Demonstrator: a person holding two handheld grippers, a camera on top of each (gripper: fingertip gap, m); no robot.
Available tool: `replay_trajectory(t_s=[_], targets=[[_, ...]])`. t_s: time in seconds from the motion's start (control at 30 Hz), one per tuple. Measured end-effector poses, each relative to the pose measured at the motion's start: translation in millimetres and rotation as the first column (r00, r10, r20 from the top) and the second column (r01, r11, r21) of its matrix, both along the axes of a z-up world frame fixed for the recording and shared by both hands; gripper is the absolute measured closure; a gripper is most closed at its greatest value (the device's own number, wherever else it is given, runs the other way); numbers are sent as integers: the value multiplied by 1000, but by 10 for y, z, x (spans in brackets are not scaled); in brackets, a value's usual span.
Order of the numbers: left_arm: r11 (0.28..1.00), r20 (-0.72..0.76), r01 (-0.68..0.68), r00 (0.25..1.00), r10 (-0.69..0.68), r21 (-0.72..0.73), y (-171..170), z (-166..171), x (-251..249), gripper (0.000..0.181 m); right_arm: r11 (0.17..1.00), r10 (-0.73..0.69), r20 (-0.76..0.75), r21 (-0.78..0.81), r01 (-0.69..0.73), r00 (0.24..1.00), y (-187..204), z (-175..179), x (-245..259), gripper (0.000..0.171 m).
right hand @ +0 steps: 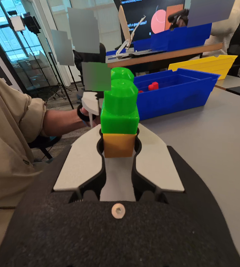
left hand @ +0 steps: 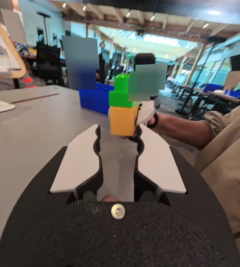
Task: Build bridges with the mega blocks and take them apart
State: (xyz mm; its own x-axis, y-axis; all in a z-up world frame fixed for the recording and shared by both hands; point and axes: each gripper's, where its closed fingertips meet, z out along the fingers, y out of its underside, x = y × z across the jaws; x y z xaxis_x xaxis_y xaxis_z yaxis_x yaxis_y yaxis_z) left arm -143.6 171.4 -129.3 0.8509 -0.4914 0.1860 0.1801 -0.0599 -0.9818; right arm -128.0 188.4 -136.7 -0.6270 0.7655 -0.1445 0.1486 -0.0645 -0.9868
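On the grey bench (right hand: 203, 151), a blue bin (right hand: 174, 98) sits toward the far edge with red blocks (right hand: 153, 86) lying inside it, and a yellow bin (right hand: 203, 65) stands just behind its far corner. Further off is another table carrying more blue bins (right hand: 181, 39). Nothing lies on the bare bench surface between the grippers and the bin. The right gripper (right hand: 119, 138) is clamped on the orange block (right hand: 118, 145), its white fingers (right hand: 149, 144) pressing both side faces, and holds it above the bench near the front edge. A green block (right hand: 119, 114) is stacked on top of the orange one, studs pointing up; its long axis runs away from the right wrist camera, one stud behind the other, and it overhangs the orange block at the far end. In the left wrist view the same stack appears side-on, the orange block (left hand: 123, 120) below and the green block (left hand: 120, 92) above. The left gripper (left hand: 118, 128) is moderately spread and holds nothing, its tips close to the orange block without touching it.
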Motion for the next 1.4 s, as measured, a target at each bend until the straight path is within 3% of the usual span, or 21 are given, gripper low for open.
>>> replay_trajectory(t_s=[0.13,0.33,0.47,0.57,0.77,0.97,1.17,1.27,1.4], targets=[[979,-81,-167,984,159,-114,19,-210,-248,134,996,-66,59,56,63,996,182,-87,120,132],[890,-264,-431,885,384,-148,-31,-394,-479,161,980,-156,41,130,150,987,266,-145,381,132],[869,-287,-480,855,432,-123,-60,-394,-423,181,950,-256,-5,182,253,967,343,-102,513,132],[864,-295,-484,853,430,-140,-43,-423,-369,168,919,-321,12,246,308,947,391,-168,608,132],[846,-337,-506,836,433,-168,-25,-514,-349,166,859,-472,25,236,454,881,597,-195,875,132],[853,-333,-492,844,420,-172,-12,-538,-303,163,676,-717,-16,230,700,697,1284,66,1403,132],[856,-337,-486,847,412,-177,12,-565,-268,160,269,-948,-78,321,908,309,2693,368,2012,132],[860,-342,-481,848,406,-173,21,-551,-226,160,212,-976,25,350,913,217,3346,175,2027,132],[864,-386,-483,831,401,-141,12,-517,-177,158,239,-966,180,355,904,185,3892,-174,1820,132]])
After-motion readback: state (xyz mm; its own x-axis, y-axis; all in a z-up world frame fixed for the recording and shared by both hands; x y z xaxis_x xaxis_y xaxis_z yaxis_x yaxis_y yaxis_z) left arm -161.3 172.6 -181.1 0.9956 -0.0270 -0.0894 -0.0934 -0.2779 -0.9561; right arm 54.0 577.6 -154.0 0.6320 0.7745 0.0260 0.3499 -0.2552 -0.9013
